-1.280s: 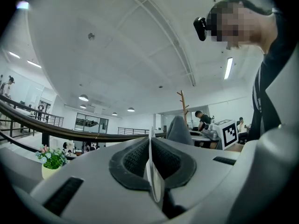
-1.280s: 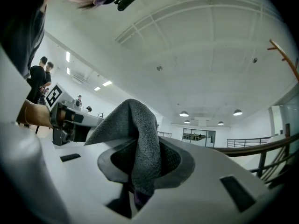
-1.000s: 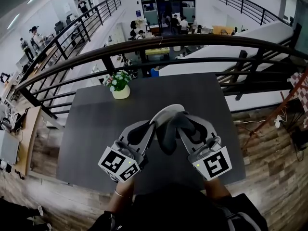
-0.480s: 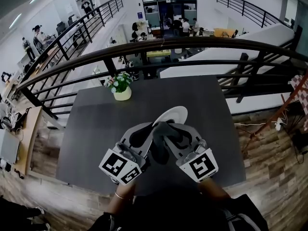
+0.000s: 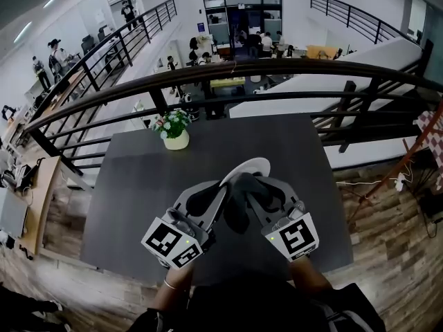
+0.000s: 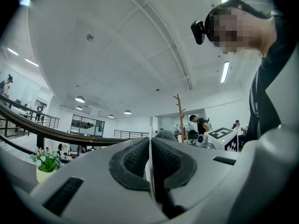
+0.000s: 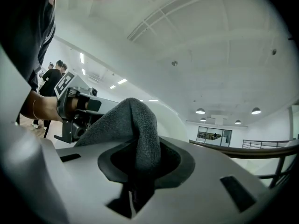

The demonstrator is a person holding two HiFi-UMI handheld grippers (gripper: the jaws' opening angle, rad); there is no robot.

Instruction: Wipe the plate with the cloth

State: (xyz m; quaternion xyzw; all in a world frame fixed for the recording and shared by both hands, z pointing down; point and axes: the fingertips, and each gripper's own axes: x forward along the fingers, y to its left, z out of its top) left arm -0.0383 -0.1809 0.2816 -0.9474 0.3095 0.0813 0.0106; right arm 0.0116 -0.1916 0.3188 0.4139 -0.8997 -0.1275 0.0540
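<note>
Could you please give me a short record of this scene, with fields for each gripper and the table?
Left gripper: jaws shut on the white plate at its rim, plate held up on edge
Right gripper: jaws shut on the dark cloth, close beside the plate
Table: dark, with a flower pot near its far left corner
Cloth touching plate: cannot tell

Cloth [image 5: 235, 203] over plate [image 5: 253, 166], flowerpot [image 5: 176, 142] behind (far L)

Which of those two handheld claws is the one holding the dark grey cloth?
The right gripper: its jaws clamp the dark grey fleecy cloth. The left gripper pinches the white round plate by its rim instead.
</note>
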